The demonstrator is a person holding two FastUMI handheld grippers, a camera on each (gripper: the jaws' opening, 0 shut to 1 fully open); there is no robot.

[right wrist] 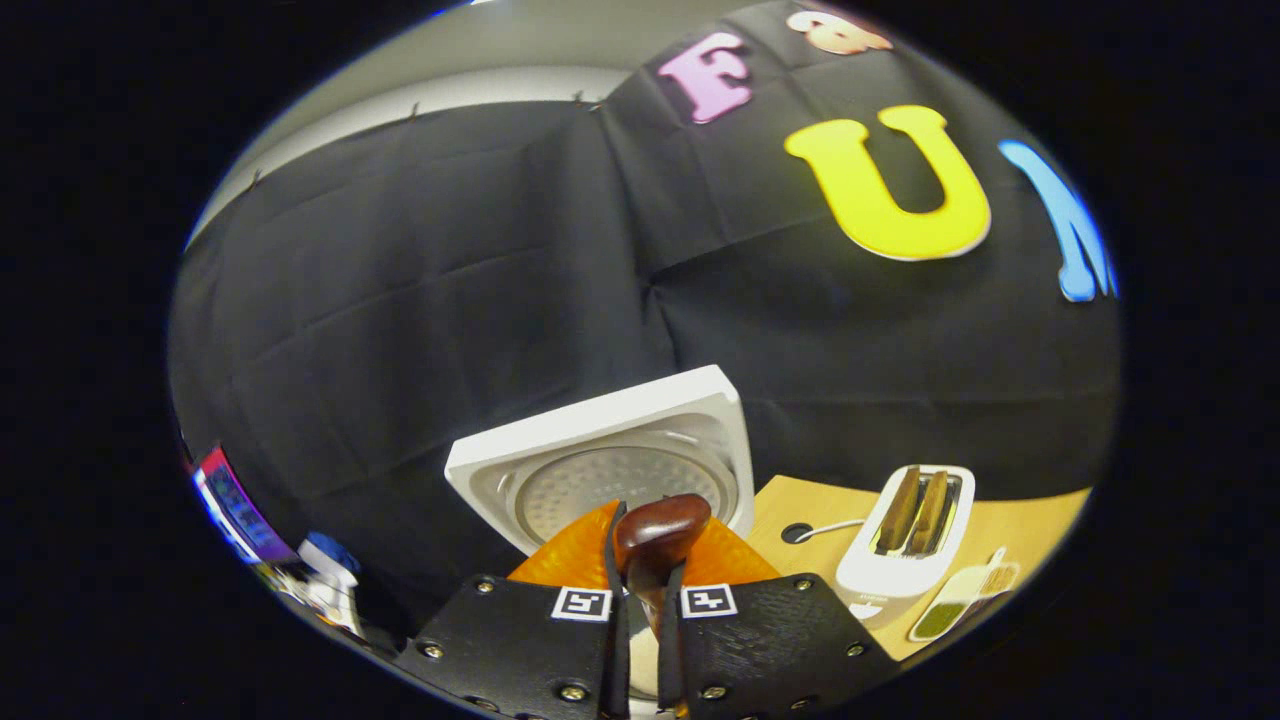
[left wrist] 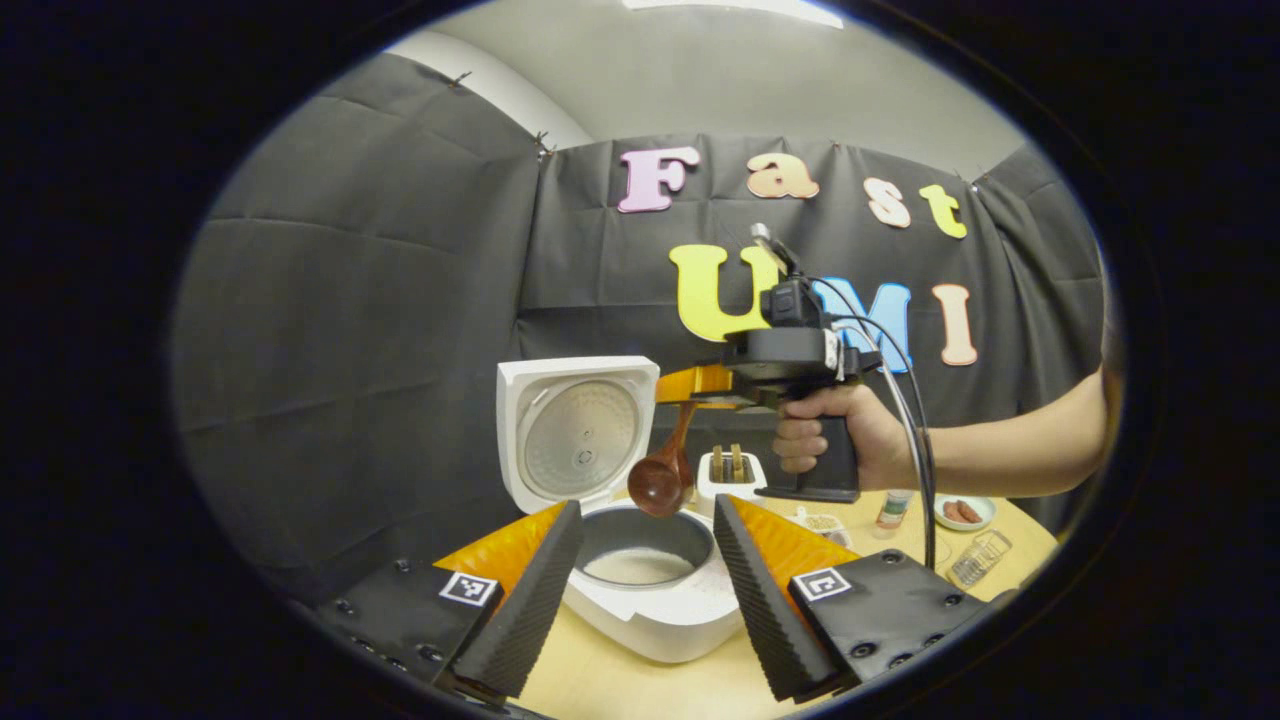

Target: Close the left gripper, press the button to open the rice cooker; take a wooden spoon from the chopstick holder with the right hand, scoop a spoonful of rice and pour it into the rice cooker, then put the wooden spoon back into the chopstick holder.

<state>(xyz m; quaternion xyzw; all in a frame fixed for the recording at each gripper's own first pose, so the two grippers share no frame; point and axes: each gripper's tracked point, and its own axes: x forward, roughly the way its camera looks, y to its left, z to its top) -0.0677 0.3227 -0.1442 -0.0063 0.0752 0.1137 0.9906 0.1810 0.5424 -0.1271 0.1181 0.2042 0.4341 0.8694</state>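
1. In the left gripper view we've got our left gripper [left wrist: 648,560] low in front of us with its jaws spread wide apart, gripping nothing; the rice cooker [left wrist: 655,610] sits on the wooden table [left wrist: 620,685] right between the two fingers.
2. The cooker's lid [left wrist: 575,428] is flipped up and standing upright behind the pot; inside the inner pot [left wrist: 645,540] we can see a shallow layer of white rice [left wrist: 637,566] at the bottom.
3. The right gripper [left wrist: 700,400] is up above the cooker, held by a hand [left wrist: 850,440] coming in from the right side; cables loop down from it.
4. It's clamped on the handle of the wooden spoon [left wrist: 660,475]; the spoon hangs down with its bowl just above the pot's back rim, and we can't tell from here whether anything is in the bowl.
5. In the right gripper view, the right gripper [right wrist: 640,600] has its jaws nearly together with the spoon [right wrist: 660,530] pinched between them; the open lid [right wrist: 610,460] is right behind the spoon.
6. A white toaster [right wrist: 905,535] with two slices in its slots stands on the table to the right of the cooker; it also shows behind the spoon in the left gripper view [left wrist: 730,470].
7. Further right on the table there's a small dish [left wrist: 963,512] with something reddish in it, a small bottle [left wrist: 892,510] and a clear glass [left wrist: 978,558].
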